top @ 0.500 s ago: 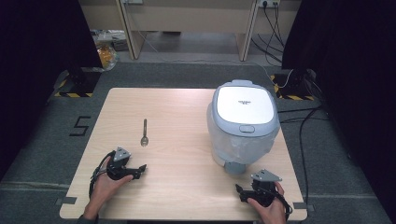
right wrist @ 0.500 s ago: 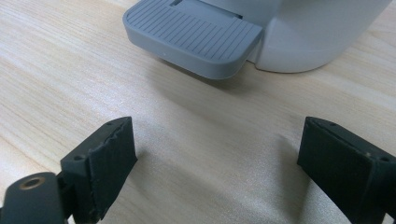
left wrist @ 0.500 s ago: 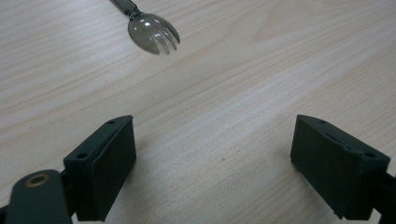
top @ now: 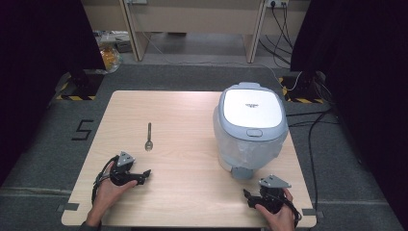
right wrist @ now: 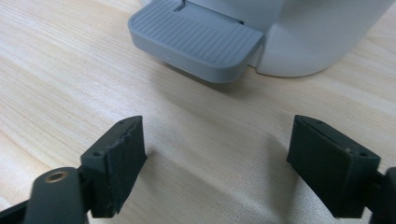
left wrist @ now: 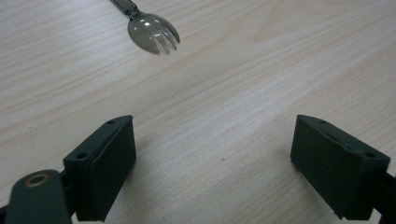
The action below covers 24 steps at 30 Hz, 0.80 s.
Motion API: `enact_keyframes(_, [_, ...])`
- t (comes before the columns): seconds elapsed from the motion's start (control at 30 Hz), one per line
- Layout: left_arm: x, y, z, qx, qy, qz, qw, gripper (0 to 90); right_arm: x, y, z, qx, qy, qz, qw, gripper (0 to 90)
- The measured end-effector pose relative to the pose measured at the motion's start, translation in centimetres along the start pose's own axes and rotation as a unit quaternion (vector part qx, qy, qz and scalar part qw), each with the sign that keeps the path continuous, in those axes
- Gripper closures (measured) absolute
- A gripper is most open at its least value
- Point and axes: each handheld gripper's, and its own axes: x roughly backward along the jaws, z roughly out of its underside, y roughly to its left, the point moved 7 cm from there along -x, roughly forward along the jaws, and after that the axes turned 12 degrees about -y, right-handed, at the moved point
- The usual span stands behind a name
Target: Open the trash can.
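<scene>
A light wooden table (top: 187, 202) stands on grey carpet (top: 192, 77); a white number 5 (top: 82, 130) is marked on the floor to its left; striped hazard tape (top: 75, 97) lies farther back; black cables (top: 312, 125) trail on the right; wooden furniture legs (top: 132, 29) stand beyond.

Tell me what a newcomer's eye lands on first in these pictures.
The big white and grey pedal bin stands lid-down on the right half of the wooden table. Left of it lies a small metal spork, alone on the bare wood. Near the front edge, the left gripper and right gripper are each in a hand, jaws spread and empty.
</scene>
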Motion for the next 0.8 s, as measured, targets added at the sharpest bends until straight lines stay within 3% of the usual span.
enact_keyframes(0.3, [0.0,0.0,0.0,0.000,0.000,0.000,1.0000,13.0,0.4,0.0,-0.6,-0.001,-0.024,0.000,0.9997,27.5])
enact_keyframes(0.5, [0.0,0.0,0.0,0.000,0.000,0.000,1.0000,13.0,1.0,0.5,-1.8,0.023,-0.067,-0.011,0.9974,50.9])
enact_keyframes(0.8, [0.0,0.0,0.0,0.000,0.000,0.000,1.0000,13.0,0.9,0.8,-3.0,0.028,-0.108,-0.013,0.9937,63.3])
